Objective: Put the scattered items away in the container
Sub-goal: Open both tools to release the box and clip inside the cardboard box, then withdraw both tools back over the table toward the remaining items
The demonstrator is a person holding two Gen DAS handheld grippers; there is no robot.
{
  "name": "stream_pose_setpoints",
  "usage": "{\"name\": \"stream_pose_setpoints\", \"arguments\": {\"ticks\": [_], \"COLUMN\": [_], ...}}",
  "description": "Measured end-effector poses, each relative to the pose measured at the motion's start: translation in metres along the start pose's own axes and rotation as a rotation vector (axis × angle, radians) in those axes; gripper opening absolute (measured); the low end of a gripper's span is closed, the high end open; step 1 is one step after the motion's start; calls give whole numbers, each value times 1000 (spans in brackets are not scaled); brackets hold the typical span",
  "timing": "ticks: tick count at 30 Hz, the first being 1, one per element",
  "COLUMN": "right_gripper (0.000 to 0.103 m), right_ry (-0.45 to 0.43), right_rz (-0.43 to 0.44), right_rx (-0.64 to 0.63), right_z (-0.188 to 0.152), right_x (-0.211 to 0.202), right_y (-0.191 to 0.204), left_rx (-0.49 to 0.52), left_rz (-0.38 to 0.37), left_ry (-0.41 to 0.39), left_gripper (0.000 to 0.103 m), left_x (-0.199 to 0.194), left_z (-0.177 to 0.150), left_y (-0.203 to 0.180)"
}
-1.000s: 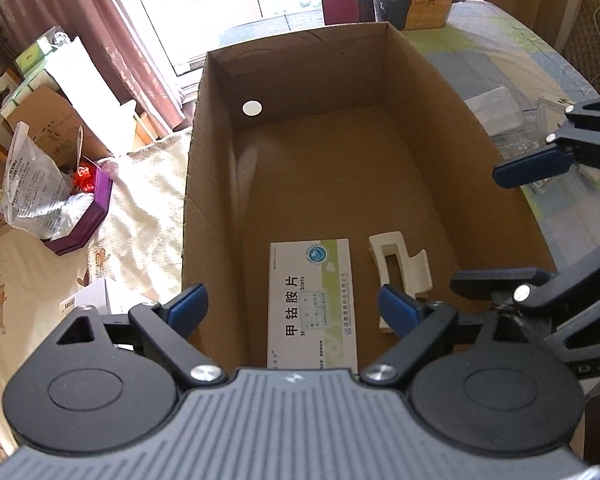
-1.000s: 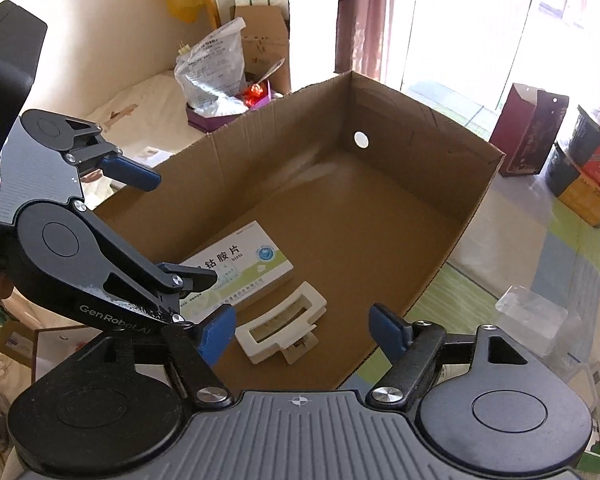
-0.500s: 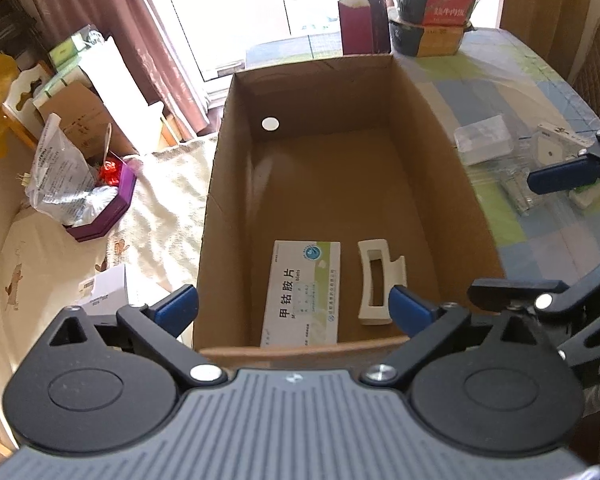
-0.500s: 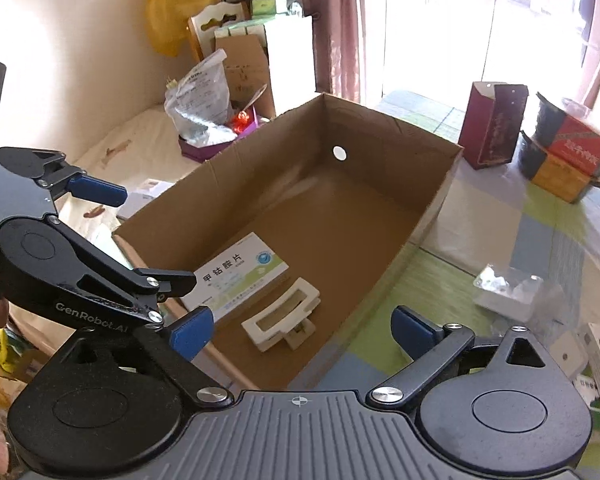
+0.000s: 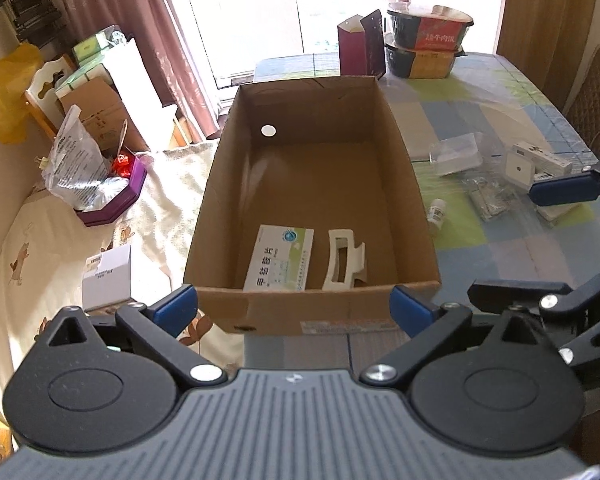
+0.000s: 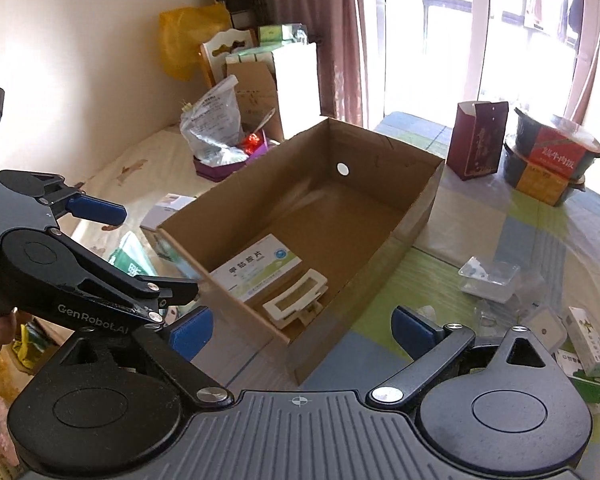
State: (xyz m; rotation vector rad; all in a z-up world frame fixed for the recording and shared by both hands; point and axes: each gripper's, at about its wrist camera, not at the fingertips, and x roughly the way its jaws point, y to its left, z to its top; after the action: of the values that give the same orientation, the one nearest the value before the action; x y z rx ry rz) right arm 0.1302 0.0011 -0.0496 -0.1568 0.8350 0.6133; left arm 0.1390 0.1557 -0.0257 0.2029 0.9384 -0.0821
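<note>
An open cardboard box point(image 5: 316, 312) point(image 6: 416, 216) sits on the table. A white and green medicine box point(image 5: 280, 258) point(image 6: 256, 268) and a white hair claw point(image 5: 345, 266) point(image 6: 296, 300) lie inside it at the near end. My left gripper point(image 5: 294, 312) hangs open and empty in front of the box's near wall. My right gripper point(image 6: 302, 330) is open and empty too, above the box's near right corner. Right of the box lie a small white bottle point(image 5: 436, 212), a clear plastic case point(image 5: 456, 154) point(image 6: 488, 278), a crinkled clear packet point(image 5: 490, 196) and small white boxes point(image 5: 520, 166) point(image 6: 586, 340).
Stacked food bowls point(image 5: 428, 42) point(image 6: 548, 160) and a dark red paper bag point(image 5: 362, 46) point(image 6: 476, 144) stand at the table's far end. Left of the box lies a bed with a white carton point(image 5: 108, 276) and a purple tray point(image 5: 112, 204) holding a plastic bag.
Both grippers have pulled back and up from over the box's inside, so the whole box and the items on the table now show. Both stay open; nothing was taken.
</note>
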Motion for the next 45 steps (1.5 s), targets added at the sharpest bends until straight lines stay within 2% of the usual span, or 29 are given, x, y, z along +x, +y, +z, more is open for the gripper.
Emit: {"name": "stream_pose_setpoints", "arguments": {"ticks": [11, 23, 35, 45], "right_gripper": [101, 101, 101, 101], "right_ry": [0, -35, -29, -13], "right_rz": [0, -16, -59, -119], "right_rx": [-9, 20, 59, 139], "right_z": [-28, -42, -68, -83], "right_x": [-30, -63, -92, -104], "right_y": [4, -9, -48, -83], "left_rx": [-55, -61, -65, -47], "left_rz": [-30, -42, -72, -87], "left_ry": [1, -30, -33, -25], "left_gripper": [101, 101, 101, 101], "left_x": [-30, -54, -53, -41], "left_z": [-26, -28, -29, -31], "left_y": [-18, -43, -85, -119]}}
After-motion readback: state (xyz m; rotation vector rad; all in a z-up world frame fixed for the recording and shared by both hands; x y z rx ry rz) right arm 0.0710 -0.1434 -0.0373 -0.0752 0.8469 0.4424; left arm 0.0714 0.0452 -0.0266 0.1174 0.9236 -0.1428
